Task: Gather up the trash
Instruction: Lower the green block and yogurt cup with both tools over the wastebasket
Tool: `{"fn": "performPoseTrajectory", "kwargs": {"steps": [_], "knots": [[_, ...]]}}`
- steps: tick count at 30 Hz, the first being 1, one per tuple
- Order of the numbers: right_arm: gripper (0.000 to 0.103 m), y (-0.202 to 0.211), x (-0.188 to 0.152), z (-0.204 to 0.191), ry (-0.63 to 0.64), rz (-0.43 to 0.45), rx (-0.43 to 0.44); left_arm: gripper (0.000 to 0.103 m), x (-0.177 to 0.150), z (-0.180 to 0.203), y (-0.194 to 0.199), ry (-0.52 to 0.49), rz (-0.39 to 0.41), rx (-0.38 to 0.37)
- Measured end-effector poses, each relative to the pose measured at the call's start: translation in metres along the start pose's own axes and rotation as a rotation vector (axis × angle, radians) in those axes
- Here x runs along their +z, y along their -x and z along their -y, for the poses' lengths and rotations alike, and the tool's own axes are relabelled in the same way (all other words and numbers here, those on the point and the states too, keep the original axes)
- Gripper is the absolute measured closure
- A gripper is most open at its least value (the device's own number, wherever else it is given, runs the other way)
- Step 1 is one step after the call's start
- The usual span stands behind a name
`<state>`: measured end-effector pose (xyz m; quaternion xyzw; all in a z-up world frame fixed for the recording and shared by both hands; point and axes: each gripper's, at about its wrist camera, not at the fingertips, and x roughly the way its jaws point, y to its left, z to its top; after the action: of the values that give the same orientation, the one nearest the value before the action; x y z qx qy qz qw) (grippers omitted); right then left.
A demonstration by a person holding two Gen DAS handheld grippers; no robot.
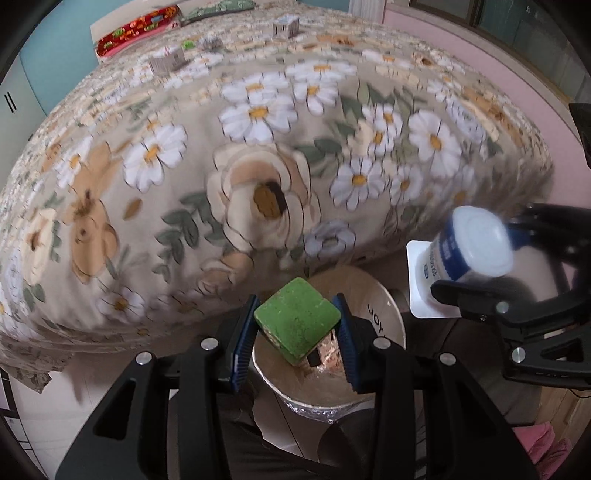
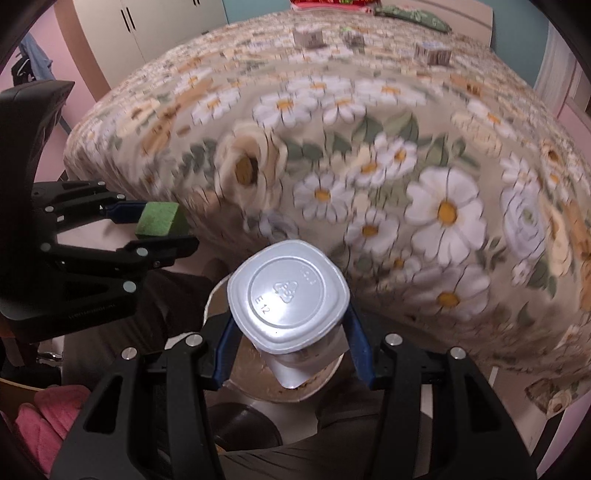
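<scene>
My left gripper (image 1: 297, 326) is shut on a green block (image 1: 295, 323), held above a round foil-lined trash bin (image 1: 384, 306) at the foot of the bed. That green block (image 2: 160, 219) and the left gripper (image 2: 147, 229) also show at the left of the right wrist view. My right gripper (image 2: 288, 325) is shut on a white yogurt cup (image 2: 290, 295), bottom toward the camera, over the bin (image 2: 258, 384). In the left wrist view the cup (image 1: 469, 254) with its blue label hangs at the right in the right gripper (image 1: 476, 258).
A bed with a flowered cover (image 1: 258, 147) fills the background. Small boxes (image 1: 168, 61) and scraps lie on its far part, also seen as boxes (image 2: 308, 37) in the right wrist view. Pink cloth (image 2: 40, 417) lies low left. White cupboards (image 2: 147, 22) stand behind.
</scene>
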<state>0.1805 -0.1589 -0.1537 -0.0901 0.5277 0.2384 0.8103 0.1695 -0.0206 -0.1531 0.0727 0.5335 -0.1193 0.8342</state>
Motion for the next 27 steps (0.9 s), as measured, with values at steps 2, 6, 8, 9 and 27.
{"fn": "performPoseTrajectory", "kwargs": {"steps": [2, 6, 8, 9, 27], "knots": [[0.05, -0.01, -0.005, 0.001, -0.01, -0.02, 0.006, 0.06, -0.004, 0.001, -0.01, -0.002, -0.019, 0.001], [0.05, -0.03, -0.013, 0.003, -0.024, -0.053, 0.014, 0.06, -0.013, 0.003, -0.032, -0.015, -0.064, 0.0], [0.05, -0.039, -0.017, 0.004, -0.028, -0.068, 0.018, 0.06, -0.016, 0.003, -0.039, -0.01, -0.079, -0.003], [0.05, -0.044, -0.019, 0.004, -0.031, -0.076, 0.021, 0.06, -0.018, 0.003, -0.046, -0.006, -0.091, -0.008], [0.05, -0.136, -0.052, 0.011, -0.1, -0.255, 0.066, 0.06, -0.051, -0.003, -0.14, 0.047, -0.282, -0.039]]}}
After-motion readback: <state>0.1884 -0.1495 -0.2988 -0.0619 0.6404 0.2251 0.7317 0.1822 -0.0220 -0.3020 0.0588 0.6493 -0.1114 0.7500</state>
